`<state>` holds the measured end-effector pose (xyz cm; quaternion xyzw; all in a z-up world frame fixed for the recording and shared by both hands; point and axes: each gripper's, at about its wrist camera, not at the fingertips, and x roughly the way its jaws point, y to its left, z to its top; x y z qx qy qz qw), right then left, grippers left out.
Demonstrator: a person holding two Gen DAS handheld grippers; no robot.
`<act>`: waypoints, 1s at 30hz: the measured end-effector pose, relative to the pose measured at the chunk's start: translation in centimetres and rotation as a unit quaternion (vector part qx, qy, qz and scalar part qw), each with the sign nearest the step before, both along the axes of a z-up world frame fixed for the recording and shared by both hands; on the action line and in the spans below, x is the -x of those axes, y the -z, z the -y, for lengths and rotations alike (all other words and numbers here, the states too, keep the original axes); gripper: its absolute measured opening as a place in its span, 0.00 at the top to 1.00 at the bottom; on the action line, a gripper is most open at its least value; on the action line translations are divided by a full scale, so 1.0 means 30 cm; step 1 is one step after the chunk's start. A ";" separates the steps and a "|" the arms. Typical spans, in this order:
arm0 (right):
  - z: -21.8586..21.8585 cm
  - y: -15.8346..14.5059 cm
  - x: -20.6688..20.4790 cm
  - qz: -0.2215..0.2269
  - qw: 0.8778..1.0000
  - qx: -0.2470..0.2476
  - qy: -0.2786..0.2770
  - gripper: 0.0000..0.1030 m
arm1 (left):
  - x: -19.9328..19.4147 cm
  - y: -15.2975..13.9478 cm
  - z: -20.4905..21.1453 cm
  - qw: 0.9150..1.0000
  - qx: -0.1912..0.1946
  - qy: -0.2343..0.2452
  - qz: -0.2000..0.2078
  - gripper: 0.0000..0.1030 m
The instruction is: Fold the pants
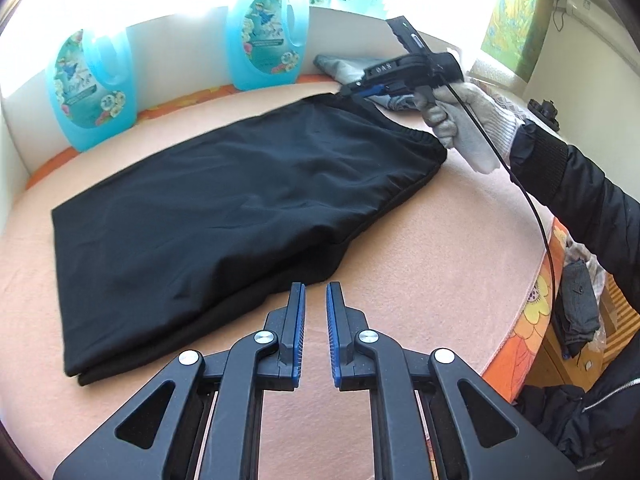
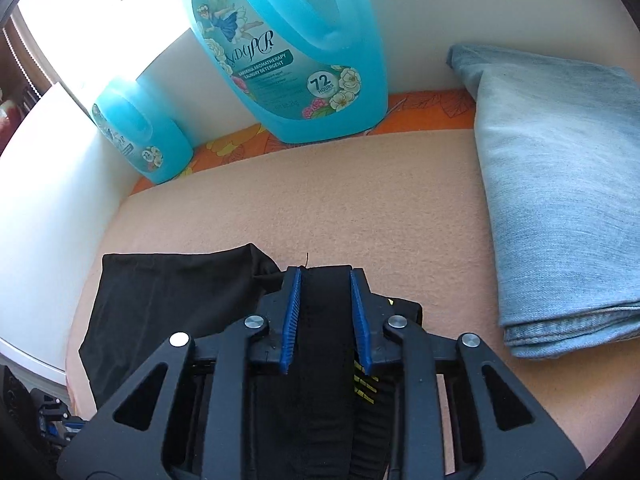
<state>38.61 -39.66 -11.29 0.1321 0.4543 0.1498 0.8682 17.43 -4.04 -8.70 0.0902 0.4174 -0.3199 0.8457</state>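
Black pants (image 1: pixel 224 208) lie folded on the peach blanket (image 1: pixel 440 240), waistband toward the far right. My left gripper (image 1: pixel 316 292) is open and empty, just off the pants' near edge. My right gripper (image 1: pixel 352 89) sits at the far waistband corner, held by a gloved hand. In the right wrist view the right gripper (image 2: pixel 325 274) has the black waistband (image 2: pixel 324 320) lying between its blue pads, which stand apart on either side of the cloth. The rest of the pants (image 2: pixel 168 300) spreads to the left.
Two blue detergent jugs (image 1: pixel 266 36) (image 1: pixel 94 88) stand against the back wall. Folded light-blue jeans (image 2: pixel 560 200) lie to the right of the pants. The blanket's edge and an orange flowered cover (image 1: pixel 532 312) fall away at the right, with dark clothes (image 1: pixel 580 304) beyond.
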 end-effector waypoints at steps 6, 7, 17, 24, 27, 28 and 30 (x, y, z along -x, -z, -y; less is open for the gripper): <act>0.056 -0.011 0.016 0.004 0.998 0.046 0.035 0.75 | -0.085 -0.024 -0.113 0.996 -0.002 -0.083 0.026 0.89; 0.050 -0.006 0.018 -0.005 0.998 0.050 0.030 0.74 | -0.105 -0.026 -0.142 0.994 -0.010 -0.108 0.033 0.86; 0.070 -0.032 0.184 -0.017 0.998 0.053 0.042 0.41 | -0.219 0.011 -0.448 0.963 0.023 -0.267 -0.011 0.52; 0.106 -0.016 0.386 -0.040 0.996 0.041 0.072 0.41 | -0.219 0.089 -0.442 0.960 -0.008 -0.279 -0.020 0.52; 0.130 -0.018 0.450 -0.054 0.995 0.019 0.085 0.41 | -0.194 0.057 -0.375 0.969 0.002 -0.249 -0.002 0.52; 0.137 -0.019 0.469 -0.058 0.994 0.012 0.087 0.41 | -0.185 0.043 -0.349 0.972 0.002 -0.234 0.006 0.52; 0.139 -0.015 0.497 -0.068 0.994 -0.010 0.086 0.41 | -0.169 0.015 -0.271 0.979 0.002 -0.202 0.022 0.52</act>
